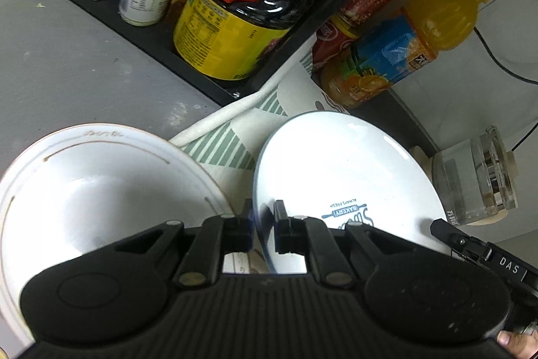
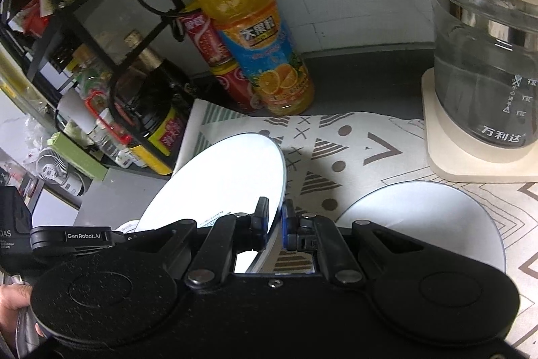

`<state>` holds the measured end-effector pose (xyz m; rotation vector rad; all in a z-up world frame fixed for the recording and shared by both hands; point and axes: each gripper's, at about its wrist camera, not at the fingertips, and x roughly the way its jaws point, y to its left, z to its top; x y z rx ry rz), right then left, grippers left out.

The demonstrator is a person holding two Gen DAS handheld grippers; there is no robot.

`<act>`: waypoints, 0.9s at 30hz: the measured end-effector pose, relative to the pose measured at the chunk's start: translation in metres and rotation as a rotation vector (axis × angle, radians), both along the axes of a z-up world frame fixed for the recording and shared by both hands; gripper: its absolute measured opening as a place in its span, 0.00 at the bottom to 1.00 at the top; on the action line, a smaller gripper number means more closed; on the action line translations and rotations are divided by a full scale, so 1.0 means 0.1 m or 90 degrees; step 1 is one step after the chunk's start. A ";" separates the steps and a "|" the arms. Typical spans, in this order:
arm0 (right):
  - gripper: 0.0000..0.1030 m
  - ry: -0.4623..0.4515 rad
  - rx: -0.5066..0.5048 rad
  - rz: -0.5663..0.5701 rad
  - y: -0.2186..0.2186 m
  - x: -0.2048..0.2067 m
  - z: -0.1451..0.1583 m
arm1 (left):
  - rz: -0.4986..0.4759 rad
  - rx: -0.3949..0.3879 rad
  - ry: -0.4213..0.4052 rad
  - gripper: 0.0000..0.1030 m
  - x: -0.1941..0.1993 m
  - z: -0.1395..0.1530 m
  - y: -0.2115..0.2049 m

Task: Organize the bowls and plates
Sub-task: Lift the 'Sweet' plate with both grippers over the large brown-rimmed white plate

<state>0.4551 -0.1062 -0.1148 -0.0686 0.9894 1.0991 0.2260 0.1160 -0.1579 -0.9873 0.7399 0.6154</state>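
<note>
Grey counter [image 1: 67, 63] runs under a black rack [image 1: 161, 46] of bottles, with a patterned cloth [image 2: 353, 150] spread beside it. Your two grippers share one blue-rimmed plate [image 1: 343, 170]: the left gripper [image 1: 263, 221] is clenched on its near-left rim, and the right gripper [image 2: 276, 221] is clamped on the opposite edge. So the plate lies straight ahead of both, tilted and lifted off the cloth (judging by its shadow), spanning the gap between your hands.

What the coming move turns on, I'd judge, is where it goes: a wide white dish [image 1: 101, 190] sits just left of the held plate, nearest your left hand.

Only the left view shows that dish and the plate's bakery print. Only the right view shows a second pale plate [image 2: 430, 217] lying flat on the cloth to the right, near the glass kettle [image 2: 484, 63].
</note>
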 end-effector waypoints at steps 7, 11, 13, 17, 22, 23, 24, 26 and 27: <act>0.08 -0.009 0.016 0.035 -0.06 -0.15 0.06 | 0.032 0.011 -0.008 0.08 -0.26 0.10 -0.12; 0.08 -0.012 0.022 0.050 -0.06 -0.26 0.09 | 0.052 0.015 -0.012 0.08 -0.41 0.12 -0.17; 0.08 -0.014 0.024 0.059 -0.06 -0.32 0.10 | 0.061 0.016 -0.013 0.08 -0.48 0.13 -0.20; 0.08 -0.015 0.029 0.076 -0.04 -0.42 0.11 | 0.077 0.019 -0.016 0.08 -0.65 0.14 -0.24; 0.08 -0.016 0.031 0.095 0.01 -0.52 0.12 | 0.098 0.020 -0.017 0.08 -0.83 0.13 -0.26; 0.08 -0.016 0.031 0.098 0.02 -0.54 0.11 | 0.101 0.019 -0.016 0.08 -0.86 0.12 -0.26; 0.08 -0.016 0.030 0.102 0.03 -0.57 0.11 | 0.104 0.020 -0.015 0.08 -0.89 0.12 -0.27; 0.08 -0.015 0.030 0.106 0.04 -0.60 0.11 | 0.110 0.021 -0.014 0.08 -0.95 0.11 -0.27; 0.08 -0.016 0.030 0.110 0.05 -0.63 0.10 | 0.113 0.021 -0.013 0.08 -0.98 0.11 -0.27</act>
